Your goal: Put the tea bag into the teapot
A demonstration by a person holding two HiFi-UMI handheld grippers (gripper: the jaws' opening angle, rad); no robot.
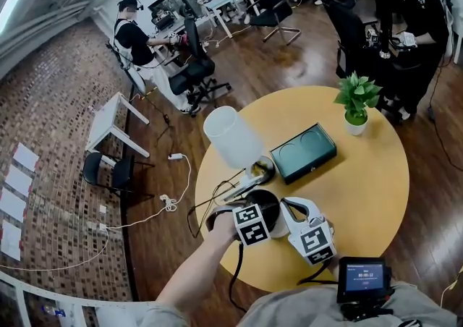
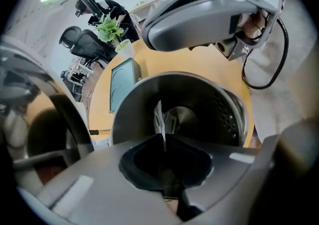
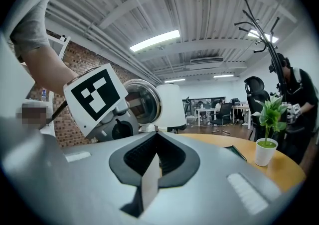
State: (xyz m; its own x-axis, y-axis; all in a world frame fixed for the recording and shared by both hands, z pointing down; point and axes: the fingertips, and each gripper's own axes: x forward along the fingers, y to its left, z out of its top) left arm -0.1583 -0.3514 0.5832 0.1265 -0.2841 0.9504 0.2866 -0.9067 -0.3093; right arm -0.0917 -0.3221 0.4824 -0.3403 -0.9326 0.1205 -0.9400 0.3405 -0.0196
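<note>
Left fingers (image 2: 89, 186), thin white tea bag (image 2: 158, 117)

Illumination is bright and even. The sources are ceiling light strips (image 3: 152, 40), which also show at the upper left of the head view. Shadows on the table (image 1: 362, 188) are soft and short. The steel wall of the teapot (image 2: 209, 100) shows mild glare. All views have fisheye curvature and dark corners. In both gripper views the near foreground is blurred and the background is sharper.
</note>
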